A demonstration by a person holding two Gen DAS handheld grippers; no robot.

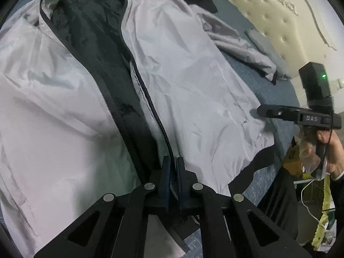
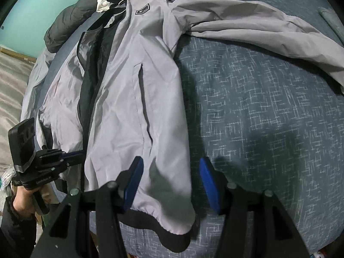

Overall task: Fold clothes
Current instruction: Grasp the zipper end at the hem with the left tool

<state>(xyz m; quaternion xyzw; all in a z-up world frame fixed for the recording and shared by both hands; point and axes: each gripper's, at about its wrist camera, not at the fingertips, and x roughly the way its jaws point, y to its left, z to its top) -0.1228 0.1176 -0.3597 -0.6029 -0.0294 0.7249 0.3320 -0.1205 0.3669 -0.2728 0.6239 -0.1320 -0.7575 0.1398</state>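
Plainly, the risks sit at the near hem:
Jacket: the grey jacket (image 1: 193,81) lies open and face up on the blue bed (image 2: 268,107), its dark lining showing down the middle and one sleeve (image 2: 258,28) thrown out to the far right
Left gripper: the left gripper (image 1: 173,172) is pressed together on the zipper edge (image 1: 154,107) at the near hem; how much cloth sits between the pads I cannot tell
Right gripper: the right gripper (image 2: 172,178) is spread over the right front panel near its hem (image 2: 154,219), pinching nothing
Slip risk: a thin hold on slick cloth could let the zipper edge slide out if it is lifted; the panel would fall back creased
Uneven fold: with only one side held, a pull could drag the jacket askew; the loose sleeve might bunch under the fold
Hidden: the hem below the left gripper is covered by its own arms; the left sleeve is cut off at the frame edge; the dark pile (image 2: 71,21) at the far end is too bunched to name
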